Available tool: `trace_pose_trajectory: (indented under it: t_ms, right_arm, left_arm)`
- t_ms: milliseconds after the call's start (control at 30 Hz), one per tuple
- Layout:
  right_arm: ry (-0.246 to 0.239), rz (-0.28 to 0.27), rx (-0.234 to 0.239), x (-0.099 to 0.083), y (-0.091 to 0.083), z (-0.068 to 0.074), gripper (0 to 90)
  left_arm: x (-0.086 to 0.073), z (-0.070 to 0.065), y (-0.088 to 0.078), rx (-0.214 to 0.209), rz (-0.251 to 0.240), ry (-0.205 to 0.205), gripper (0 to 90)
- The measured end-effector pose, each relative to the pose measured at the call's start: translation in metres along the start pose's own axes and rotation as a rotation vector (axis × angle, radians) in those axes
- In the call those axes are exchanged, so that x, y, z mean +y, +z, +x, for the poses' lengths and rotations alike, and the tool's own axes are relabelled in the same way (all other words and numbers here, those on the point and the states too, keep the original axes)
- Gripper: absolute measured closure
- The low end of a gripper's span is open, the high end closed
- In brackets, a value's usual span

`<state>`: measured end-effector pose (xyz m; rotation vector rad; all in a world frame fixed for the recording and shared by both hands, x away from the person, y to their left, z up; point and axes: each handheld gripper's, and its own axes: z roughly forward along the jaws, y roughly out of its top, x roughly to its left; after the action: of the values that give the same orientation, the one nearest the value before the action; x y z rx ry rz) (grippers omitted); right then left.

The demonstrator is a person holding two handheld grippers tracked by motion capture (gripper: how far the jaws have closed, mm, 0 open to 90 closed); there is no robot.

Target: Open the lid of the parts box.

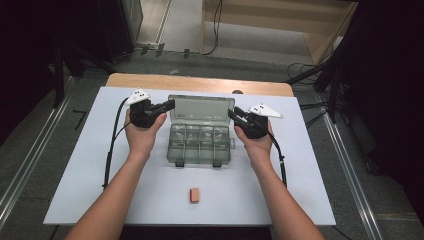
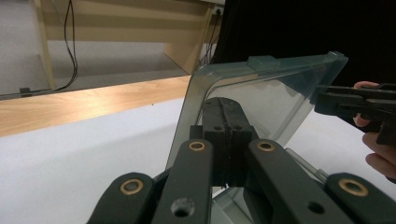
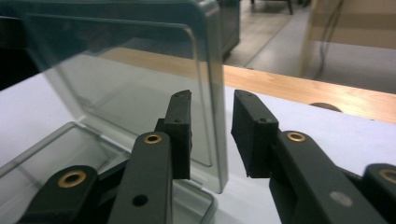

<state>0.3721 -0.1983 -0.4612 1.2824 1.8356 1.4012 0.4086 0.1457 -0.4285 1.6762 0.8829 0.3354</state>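
Note:
A clear grey compartment box sits mid-table with its lid standing upright. My left gripper reaches the lid's left edge; in the left gripper view its jaws are pressed together on the lid. My right gripper is at the lid's right edge. In the right gripper view its jaws straddle the lid's edge, with a gap showing between the right pad and the plastic. The right gripper also shows across the lid in the left gripper view.
A small orange block lies near the front edge of the white tabletop. A wooden strip runs along the table's far edge. Cables trail from both grippers along my forearms.

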Motion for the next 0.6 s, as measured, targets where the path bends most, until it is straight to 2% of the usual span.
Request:
trace_pose_trajectory:
  t_ms: [100, 200, 300, 467, 600]
  right_arm:
    - [0.04, -0.007, -0.015, 0.002, 0.003, -0.002, 71.6]
    - [0.058, 0.003, -0.014, 0.002, 0.006, -0.003, 76.9]
    - [0.057, 0.011, -0.014, 0.004, 0.009, -0.004, 80.6]
    - [0.056, 0.021, -0.034, 0.007, 0.014, -0.004, 81.8]
    - [0.071, 0.025, -0.027, 0.008, 0.016, -0.007, 82.0]
  left_arm:
    - [-0.001, 0.0, 0.001, -0.007, 0.002, 0.002, 89.8]
    - [-0.003, -0.002, -0.001, -0.003, 0.003, 0.022, 89.8]
    - [-0.006, 0.0, -0.008, -0.01, -0.013, 0.013, 89.2]
    - [-0.011, 0.009, -0.011, 0.007, -0.013, 0.0, 79.2]
    - [-0.014, 0.013, -0.003, 0.035, 0.012, -0.012, 66.6]
